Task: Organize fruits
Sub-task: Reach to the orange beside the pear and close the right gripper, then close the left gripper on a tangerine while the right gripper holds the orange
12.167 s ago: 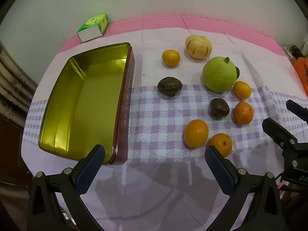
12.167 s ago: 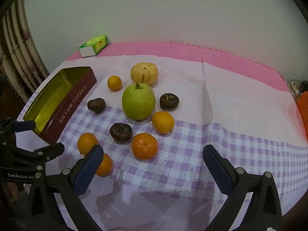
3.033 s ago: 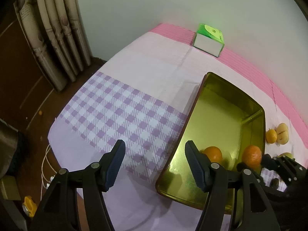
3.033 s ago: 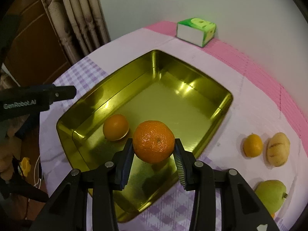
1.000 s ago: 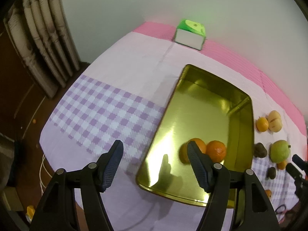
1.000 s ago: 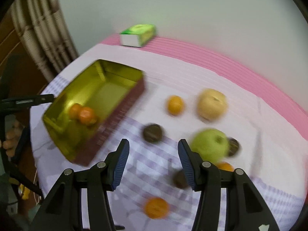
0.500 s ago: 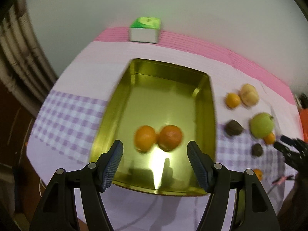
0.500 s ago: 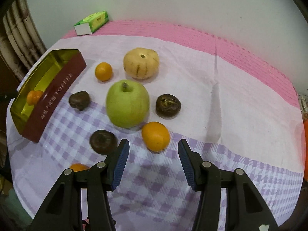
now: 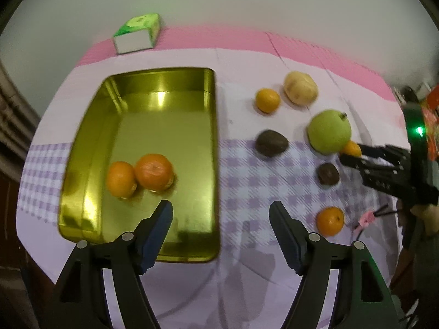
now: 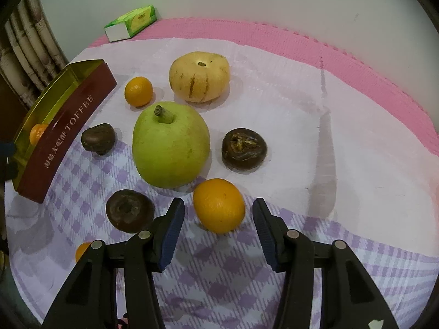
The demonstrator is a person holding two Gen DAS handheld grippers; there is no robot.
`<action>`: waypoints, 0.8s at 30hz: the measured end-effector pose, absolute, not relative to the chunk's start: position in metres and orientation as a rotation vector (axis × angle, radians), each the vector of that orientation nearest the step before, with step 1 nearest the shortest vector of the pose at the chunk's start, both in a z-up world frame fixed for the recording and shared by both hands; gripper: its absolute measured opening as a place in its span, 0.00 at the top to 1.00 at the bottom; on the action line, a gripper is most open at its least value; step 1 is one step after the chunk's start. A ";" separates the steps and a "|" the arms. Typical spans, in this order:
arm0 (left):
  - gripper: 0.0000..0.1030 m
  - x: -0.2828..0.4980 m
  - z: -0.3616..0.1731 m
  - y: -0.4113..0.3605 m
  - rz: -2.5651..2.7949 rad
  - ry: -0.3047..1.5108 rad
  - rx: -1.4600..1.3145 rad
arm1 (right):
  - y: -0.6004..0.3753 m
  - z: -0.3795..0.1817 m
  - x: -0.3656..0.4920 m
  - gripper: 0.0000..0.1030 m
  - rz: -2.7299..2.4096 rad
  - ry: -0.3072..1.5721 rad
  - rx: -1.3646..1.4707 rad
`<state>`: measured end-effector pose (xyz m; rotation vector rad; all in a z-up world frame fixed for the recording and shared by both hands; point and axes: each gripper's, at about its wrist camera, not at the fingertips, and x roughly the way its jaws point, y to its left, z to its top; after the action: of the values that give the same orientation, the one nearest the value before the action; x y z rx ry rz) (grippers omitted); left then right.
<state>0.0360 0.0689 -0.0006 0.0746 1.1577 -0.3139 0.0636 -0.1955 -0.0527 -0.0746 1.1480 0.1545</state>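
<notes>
Your cloth [image 10: 356, 142] carries everything, so start there: it lies flat over the pink mat [image 10: 343, 54], and nothing on it looks set to roll.

The tin [image 9: 164, 115] sits at the left, open side up, with two oranges [image 9: 153, 172] touching each other near its front end. That leaves most of the gold floor bare, which I judge is room enough for the rest of the small fruit.

Your left gripper [image 9: 221, 231] hovers over the tin's near right corner, fingers apart and holding nothing. It seems parked there to stay clear of the right side.

Your right gripper [image 10: 218, 231] has its fingers apart too, and they flank the nearest orange [image 10: 218, 205] without touching it. The orange sits just forward of the pads, so I judge you need to push a little further in before closing.

The pear [image 10: 170, 144] stands just behind that orange, almost touching it. Close square on the orange, or a finger may nudge the pear.

The melon [image 10: 199, 76] lies behind the pear, near the mat's edge.

Three dark fruits are scattered around the pear: one [image 10: 244, 149] to its right, one [image 10: 129, 209] beside your left finger, one [image 10: 98, 137] near the tin's red wall.

A small orange [image 10: 138, 91] sits between tin and melon, and another [image 9: 329, 220] lies nearest you, left of the right gripper.

The green box [image 10: 131, 23] at the back is no fruit; leave it.
</notes>
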 end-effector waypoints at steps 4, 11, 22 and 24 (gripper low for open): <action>0.29 0.030 -0.005 0.053 -0.353 1.172 0.105 | -0.195 -0.056 0.066 0.59 0.165 1.144 -0.074; 0.23 0.020 -0.010 0.031 -0.381 1.167 0.178 | -0.192 -0.059 0.065 0.65 0.163 1.141 -0.063; 0.22 0.012 -0.014 -0.003 -0.487 1.183 0.214 | -0.214 -0.056 0.051 0.66 0.090 1.162 -0.009; 0.22 0.010 -0.018 -0.011 -0.512 1.193 0.225 | -0.222 -0.056 0.046 0.66 0.068 1.171 0.004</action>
<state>0.0100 -0.0106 -0.0179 0.2252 1.1928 -0.5120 0.0464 -0.2218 -0.0559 0.0042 1.1708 0.0676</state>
